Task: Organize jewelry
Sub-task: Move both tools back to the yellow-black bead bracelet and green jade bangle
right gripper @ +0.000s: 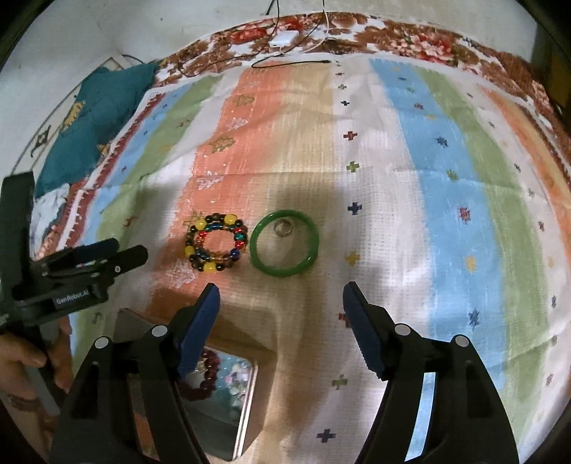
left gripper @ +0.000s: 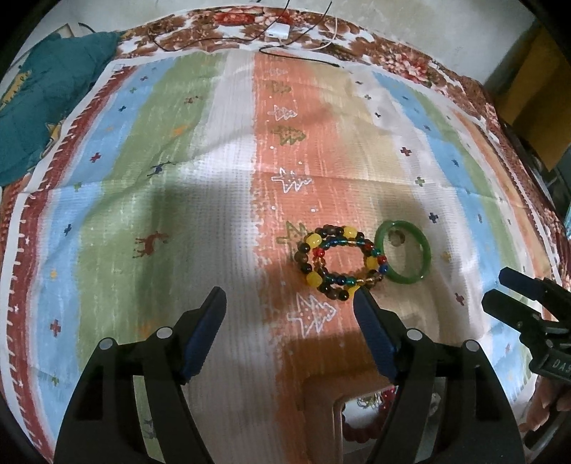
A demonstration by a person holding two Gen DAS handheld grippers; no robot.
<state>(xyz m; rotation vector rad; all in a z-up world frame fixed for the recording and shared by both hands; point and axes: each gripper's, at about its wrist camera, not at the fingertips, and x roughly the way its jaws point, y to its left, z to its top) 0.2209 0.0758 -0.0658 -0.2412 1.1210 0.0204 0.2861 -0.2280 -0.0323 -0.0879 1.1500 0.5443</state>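
A coiled beaded bracelet (left gripper: 339,262) with yellow, brown, red and blue beads lies on the striped cloth; it also shows in the right wrist view (right gripper: 216,242). A green bangle (left gripper: 404,251) lies just right of it, with a small ring (right gripper: 283,227) inside it (right gripper: 284,242). My left gripper (left gripper: 289,298) is open and empty, just short of the beads. My right gripper (right gripper: 281,291) is open and empty, just short of the bangle. A metal jewelry box (right gripper: 246,403) holding a dark red bead bracelet (right gripper: 205,374) sits below the grippers.
The striped cloth (left gripper: 200,171) covers a flowered bedspread (left gripper: 410,60). A teal cloth (left gripper: 46,107) lies at the far left. Cables and a white adapter (left gripper: 276,31) lie at the far edge. Each gripper shows in the other's view.
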